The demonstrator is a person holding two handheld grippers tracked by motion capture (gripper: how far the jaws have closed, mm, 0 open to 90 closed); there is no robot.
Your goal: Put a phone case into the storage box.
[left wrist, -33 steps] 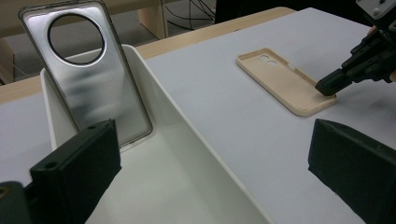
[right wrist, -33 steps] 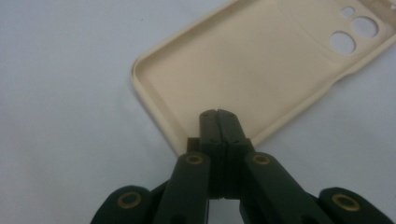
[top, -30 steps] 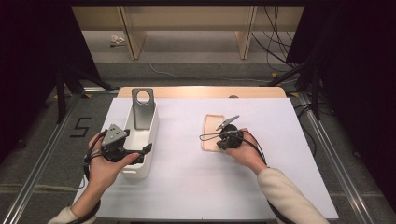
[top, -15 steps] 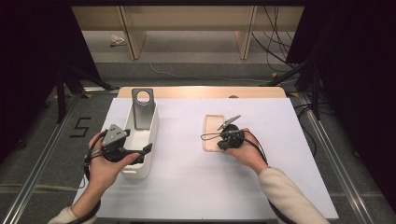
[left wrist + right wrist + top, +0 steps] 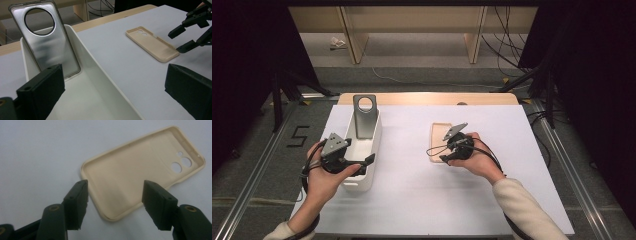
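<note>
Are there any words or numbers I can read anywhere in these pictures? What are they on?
"5": a big dark number on the grey floor, left of the table.
The beige phone case, the silver phone case and the white bin show no words or numbers.

A single mark can be read: a dark "5" (image 5: pixel 299 136) on the grey floor (image 5: pixel 257 150), at the left of the high view, just beside the bench's (image 5: pixel 512 200) left edge. The things on the bench bear no readable lettering.
</note>
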